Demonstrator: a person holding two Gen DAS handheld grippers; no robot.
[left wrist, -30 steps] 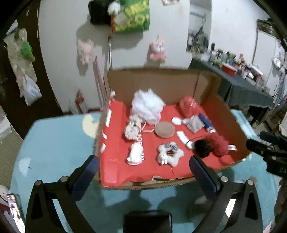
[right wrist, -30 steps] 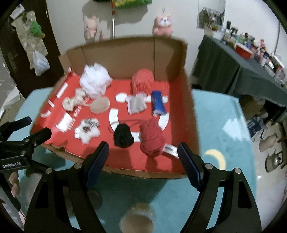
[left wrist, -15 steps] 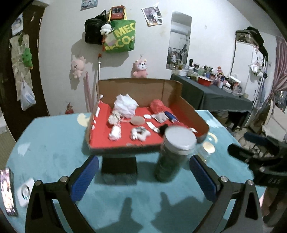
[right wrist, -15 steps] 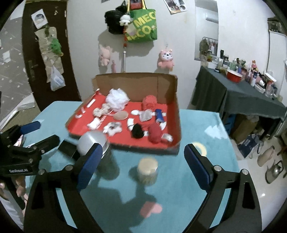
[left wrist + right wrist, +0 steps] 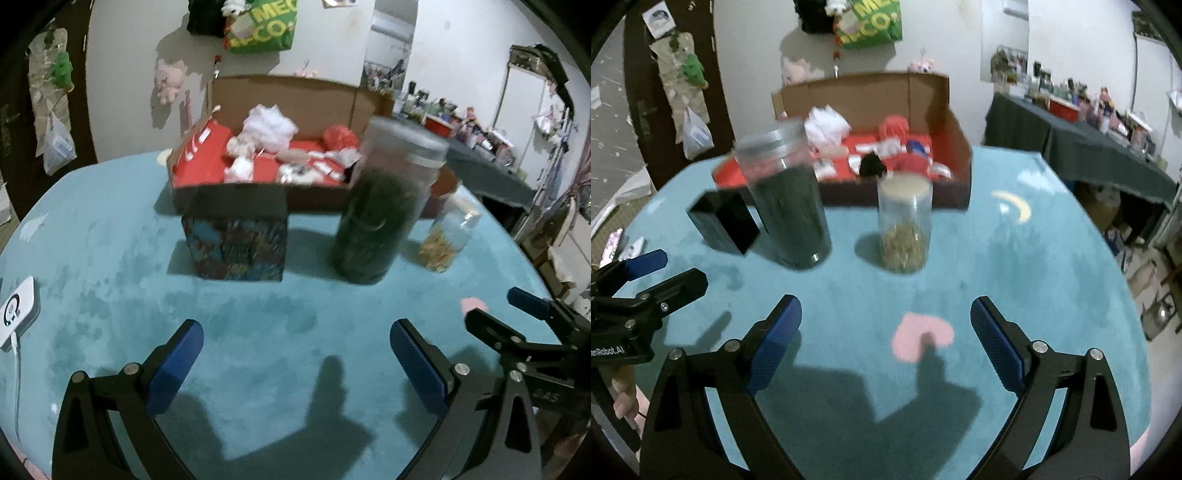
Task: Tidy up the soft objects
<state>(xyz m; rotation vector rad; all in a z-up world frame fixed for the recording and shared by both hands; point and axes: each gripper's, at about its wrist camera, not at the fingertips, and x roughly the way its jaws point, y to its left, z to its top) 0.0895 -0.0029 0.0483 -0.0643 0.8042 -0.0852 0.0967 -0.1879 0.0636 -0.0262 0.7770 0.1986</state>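
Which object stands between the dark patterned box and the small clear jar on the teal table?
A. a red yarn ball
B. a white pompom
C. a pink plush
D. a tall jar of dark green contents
D: the tall jar of dark green contents stands between the patterned box and the small clear jar.

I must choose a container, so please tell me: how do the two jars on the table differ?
The dark jar is taller and wider than the clear jar. The dark jar looks full of dark green material; the clear jar holds only a low yellowish layer. Both stand upright, lidded, before the cardboard box.
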